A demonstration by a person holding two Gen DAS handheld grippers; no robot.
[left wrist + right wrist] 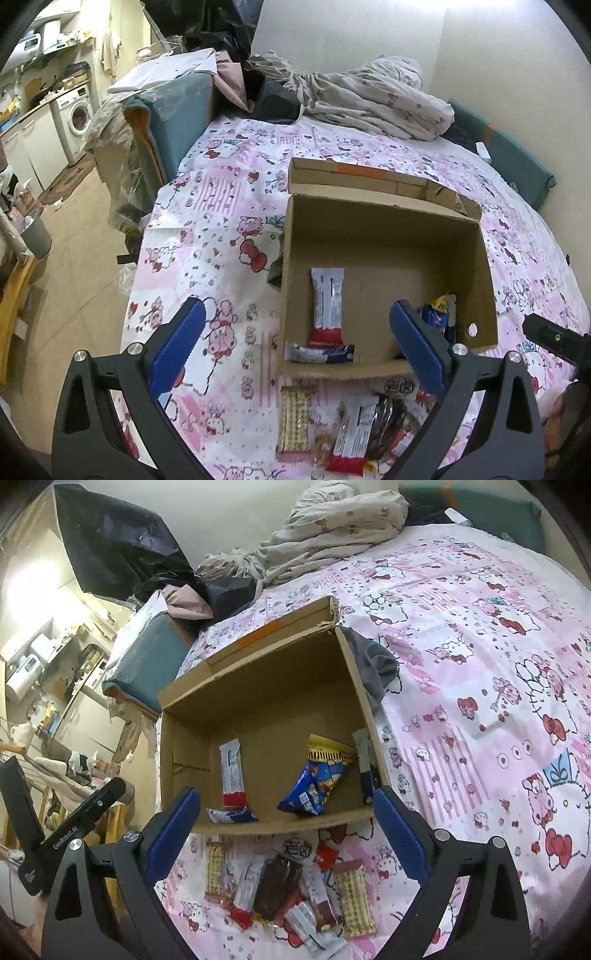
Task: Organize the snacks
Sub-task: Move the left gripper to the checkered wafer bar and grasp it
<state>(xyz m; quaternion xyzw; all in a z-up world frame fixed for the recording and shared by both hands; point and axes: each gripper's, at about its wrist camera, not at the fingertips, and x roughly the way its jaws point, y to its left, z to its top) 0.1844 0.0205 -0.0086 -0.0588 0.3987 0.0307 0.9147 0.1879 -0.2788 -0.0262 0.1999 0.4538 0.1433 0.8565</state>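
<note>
Both tools are spread wide with nothing between their blue pads. From the left wrist view, the left tool (pixel 297 341) hovers over the near edge of the cardboard box (pixel 384 221), which sits on a bed (pixel 221 206) covered in a pink cartoon sheet. Inside the box lie a white-and-red bar (pixel 328 306) and a blue-and-white bar (pixel 319 353) along the near wall, with a blue packet (pixel 437 314) toward the right corner. More snacks wait on the sheet just in front of the box, among them a checked wafer bar (pixel 294 419) and a dark brown packet (pixel 386 421).

From the right wrist view, the right tool (pixel 286 827) also hangs empty above the near wall of the box. The loose pile (pixel 288 890) lies directly below it, its wrappers overlapping and touching.

That overlap looks like the main risk: closing on one wrapper could catch a neighbour or drag several along. Slick foil may also slip from the pads, and a low approach could knock the box wall and shift it on the soft bedding.
</note>
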